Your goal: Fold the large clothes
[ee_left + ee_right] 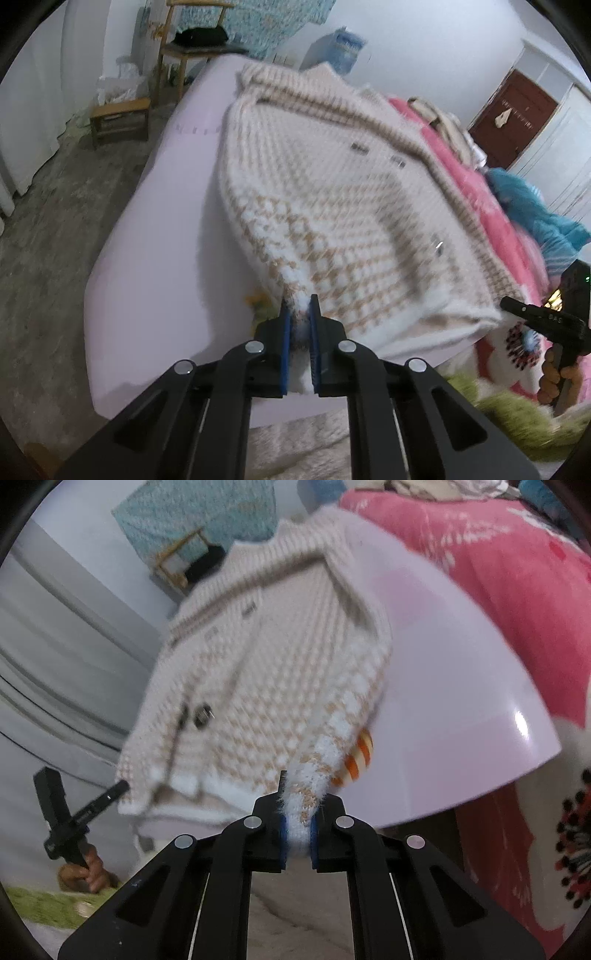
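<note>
Gripping the cardigan hem, left claw and right claw each pinch a near corner; next, carry both corners forward toward the collar ahead, evenly.

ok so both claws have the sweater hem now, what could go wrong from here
The left claw and right claw each pinch only a fluffy edge of the knit sweater, so the knit may slip free or stretch. The sweater could also drag across the smooth lilac board and lose its fold lines.
</note>
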Tool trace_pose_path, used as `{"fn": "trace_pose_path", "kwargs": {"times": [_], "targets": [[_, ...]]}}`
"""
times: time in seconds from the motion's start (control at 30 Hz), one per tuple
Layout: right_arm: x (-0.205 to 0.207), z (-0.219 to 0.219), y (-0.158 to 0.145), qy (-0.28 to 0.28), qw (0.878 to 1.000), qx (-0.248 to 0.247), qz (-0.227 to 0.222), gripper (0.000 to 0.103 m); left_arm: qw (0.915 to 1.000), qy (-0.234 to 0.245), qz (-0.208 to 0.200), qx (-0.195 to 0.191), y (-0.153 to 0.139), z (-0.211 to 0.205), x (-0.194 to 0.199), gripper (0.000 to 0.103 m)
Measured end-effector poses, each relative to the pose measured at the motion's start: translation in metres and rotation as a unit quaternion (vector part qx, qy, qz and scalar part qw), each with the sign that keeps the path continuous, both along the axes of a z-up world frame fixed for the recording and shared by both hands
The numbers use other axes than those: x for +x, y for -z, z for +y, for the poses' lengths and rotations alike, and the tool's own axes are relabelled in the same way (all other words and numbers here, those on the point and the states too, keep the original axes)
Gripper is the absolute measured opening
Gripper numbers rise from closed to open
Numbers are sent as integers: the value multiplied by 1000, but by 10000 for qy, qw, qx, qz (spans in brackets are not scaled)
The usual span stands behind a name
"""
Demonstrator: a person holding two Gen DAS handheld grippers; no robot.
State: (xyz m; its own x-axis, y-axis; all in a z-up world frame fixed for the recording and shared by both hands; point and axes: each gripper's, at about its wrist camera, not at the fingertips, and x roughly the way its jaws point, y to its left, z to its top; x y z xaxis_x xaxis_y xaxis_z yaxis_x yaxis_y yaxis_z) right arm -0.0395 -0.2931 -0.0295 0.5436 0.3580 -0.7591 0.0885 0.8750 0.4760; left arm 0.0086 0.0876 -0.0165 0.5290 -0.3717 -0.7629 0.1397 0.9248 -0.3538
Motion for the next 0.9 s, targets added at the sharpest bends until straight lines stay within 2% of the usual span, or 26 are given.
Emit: {"fn": "trace_pose_path", "kwargs": {"times": [0.13,0.23,0.43,0.63,0.9], "targets": [[13,-7,-28,17,9990,158,-427,7,9990,-38,-405,-173,-30,1,15,8],[30,-8,-42,13,9978,167,-637,7,9974,-112,-698,-140,-49,0,32,8],[83,-16,-65,121,9953,88,-961,7,9948,-390,-926,-185,-62,5,83,8],[148,-22,-70,149,9931,-81,-1161,7,9948,-613,-807,-135,-57,14,154,8],[236,-30,-29,213,9957,-309,-844,7,9962,-785,-343,-145,-23,14,227,11]]}}
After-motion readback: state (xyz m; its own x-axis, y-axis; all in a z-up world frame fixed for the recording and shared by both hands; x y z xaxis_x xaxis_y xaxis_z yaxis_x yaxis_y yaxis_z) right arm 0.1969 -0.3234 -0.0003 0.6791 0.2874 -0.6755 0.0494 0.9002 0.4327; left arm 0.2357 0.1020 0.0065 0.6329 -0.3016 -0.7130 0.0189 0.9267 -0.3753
